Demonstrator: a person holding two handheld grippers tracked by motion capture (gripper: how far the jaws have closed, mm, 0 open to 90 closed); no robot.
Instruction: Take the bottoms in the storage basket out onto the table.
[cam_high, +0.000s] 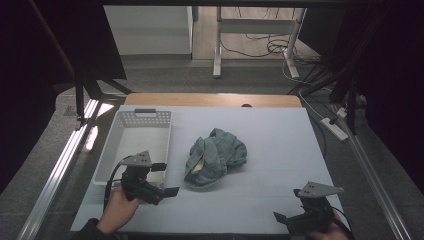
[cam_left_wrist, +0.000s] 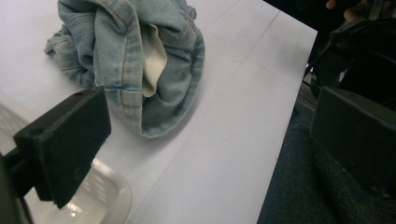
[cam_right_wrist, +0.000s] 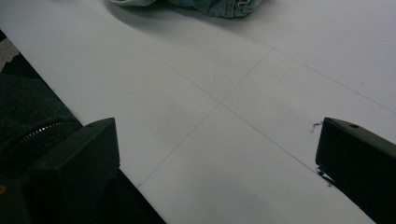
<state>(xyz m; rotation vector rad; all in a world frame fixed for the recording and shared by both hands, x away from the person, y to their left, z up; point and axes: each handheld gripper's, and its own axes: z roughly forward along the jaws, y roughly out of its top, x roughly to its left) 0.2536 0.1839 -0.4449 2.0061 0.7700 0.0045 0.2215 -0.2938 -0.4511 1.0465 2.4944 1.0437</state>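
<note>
While both grippers wait near the front edge of the white worktop (cam_high: 280, 150), a crumpled pair of jeans (cam_high: 216, 156) lies in a heap near its middle, with a pale lining showing at one fold. To the left of the heap, close but apart from it, sits an empty white basket (cam_high: 117, 145).

A hand holds the left gripper (cam_high: 165, 179) over the basket's near right corner, jaws wide apart and aimed at the denim. The right gripper (cam_high: 286, 210) hovers at the front right corner, well apart from the jeans — its jaws also stand wide apart, with nothing between them.

Judging by this layout, the step in hand is reaching for the jeans. To do it well, the left jaws should close on a thick seam or the waistband rather than a loose fold, while the right gripper comes in to take another edge — so the cloth lifts without dragging.
</note>
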